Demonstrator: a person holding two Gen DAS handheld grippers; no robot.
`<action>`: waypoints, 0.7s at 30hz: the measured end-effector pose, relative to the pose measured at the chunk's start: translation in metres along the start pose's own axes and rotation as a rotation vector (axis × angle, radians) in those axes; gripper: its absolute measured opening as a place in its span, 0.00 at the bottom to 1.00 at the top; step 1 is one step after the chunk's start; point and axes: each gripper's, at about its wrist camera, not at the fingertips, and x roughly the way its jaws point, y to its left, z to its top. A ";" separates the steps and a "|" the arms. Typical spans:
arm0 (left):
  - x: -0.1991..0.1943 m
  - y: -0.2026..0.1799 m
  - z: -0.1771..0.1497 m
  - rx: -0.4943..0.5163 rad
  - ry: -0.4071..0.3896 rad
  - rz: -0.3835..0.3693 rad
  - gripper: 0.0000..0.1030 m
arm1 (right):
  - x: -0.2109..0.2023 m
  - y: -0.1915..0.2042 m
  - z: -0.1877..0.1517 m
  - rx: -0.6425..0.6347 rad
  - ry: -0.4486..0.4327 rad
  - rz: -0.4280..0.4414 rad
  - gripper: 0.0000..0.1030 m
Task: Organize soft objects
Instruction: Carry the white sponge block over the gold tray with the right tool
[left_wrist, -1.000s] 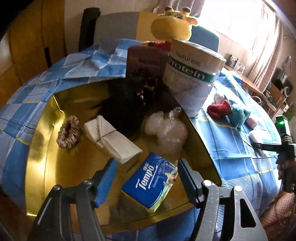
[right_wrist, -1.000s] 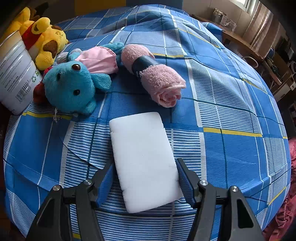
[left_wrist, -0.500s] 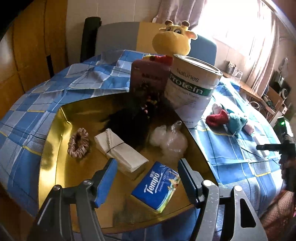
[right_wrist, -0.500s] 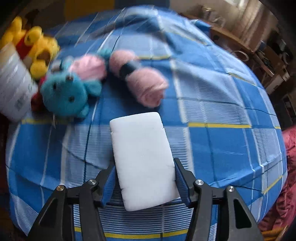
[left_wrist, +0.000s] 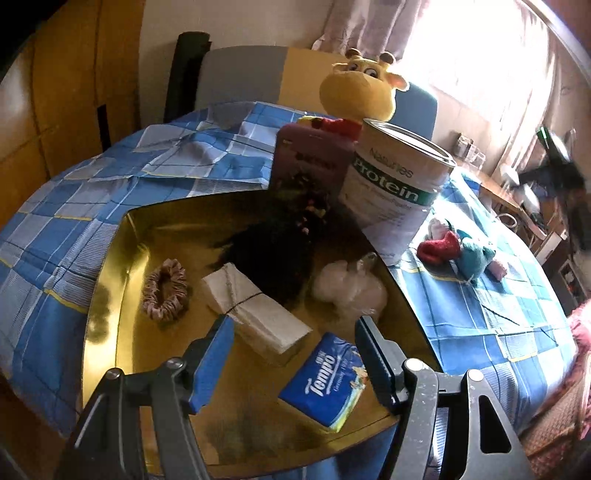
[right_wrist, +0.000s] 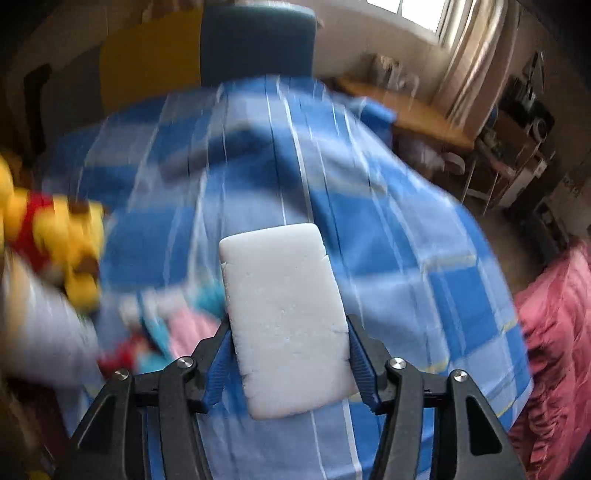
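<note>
While clamped in right tool (right_wrist: 288, 356), white sponge (right_wrist: 284, 317), rectangular, pitted, rounded corners

Daylight from the window (left_wrist: 476, 40) at your upper right overexposes it; the gold tray (left_wrist: 110, 295) glares; your right view smears with motion blur; fisheye edges darken.

2 downward wrist views, shared tablecloth (left_wrist: 480, 310)
</note>
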 end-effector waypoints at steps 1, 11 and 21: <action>0.000 0.002 0.000 -0.006 -0.001 -0.001 0.66 | -0.010 0.012 0.022 -0.007 -0.031 -0.009 0.56; -0.001 0.023 0.002 -0.042 0.000 0.023 0.66 | -0.101 0.189 0.136 -0.181 -0.285 0.153 0.56; -0.013 0.060 0.003 -0.107 -0.029 0.110 0.66 | -0.145 0.375 0.012 -0.778 -0.312 0.571 0.56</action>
